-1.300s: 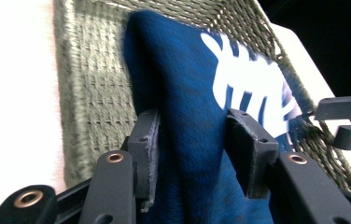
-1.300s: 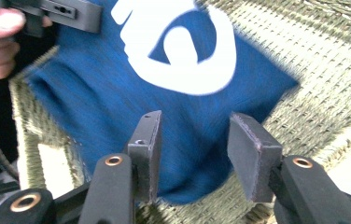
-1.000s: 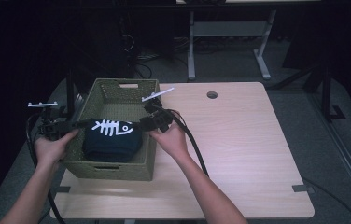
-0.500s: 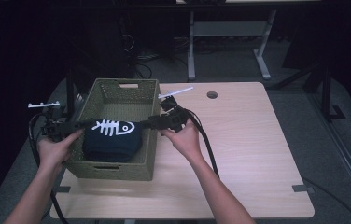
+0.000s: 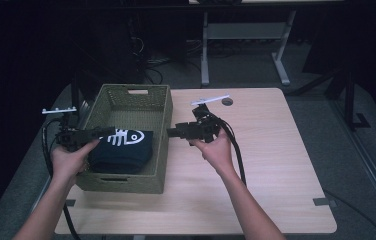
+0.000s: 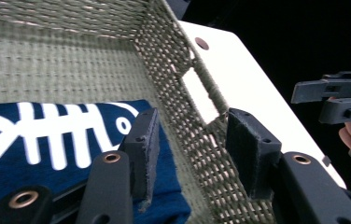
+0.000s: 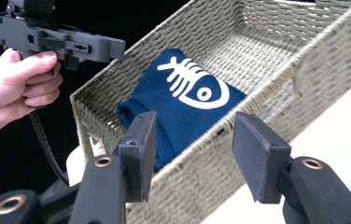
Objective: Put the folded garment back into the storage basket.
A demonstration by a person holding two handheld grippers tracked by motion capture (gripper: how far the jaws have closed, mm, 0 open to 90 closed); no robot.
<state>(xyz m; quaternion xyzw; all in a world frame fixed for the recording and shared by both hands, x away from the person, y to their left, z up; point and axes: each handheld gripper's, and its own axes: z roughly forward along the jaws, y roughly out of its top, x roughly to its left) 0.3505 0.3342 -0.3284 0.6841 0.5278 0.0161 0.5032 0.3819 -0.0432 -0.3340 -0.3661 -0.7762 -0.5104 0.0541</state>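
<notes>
A folded navy garment with a white fish-bone print lies in the front left of a woven basket. My left gripper reaches in over the basket's left rim, just above the garment. In the left gripper view its jaws stand open over the garment and the basket wall, gripping nothing. My right gripper hovers over the table just outside the basket's right wall. Its jaws have just been opening, and nothing is between them. The right gripper view looks over the wall onto the garment.
The basket stands on the left half of a light wooden table with a round cable hole near its far edge. Black cables trail from both grippers. A desk frame stands on the floor beyond the table.
Both grippers have drawn away from the garment. The right one went rightward out of the basket to over the table. The left one went leftward to the basket's rim. The garment stays in the basket.
</notes>
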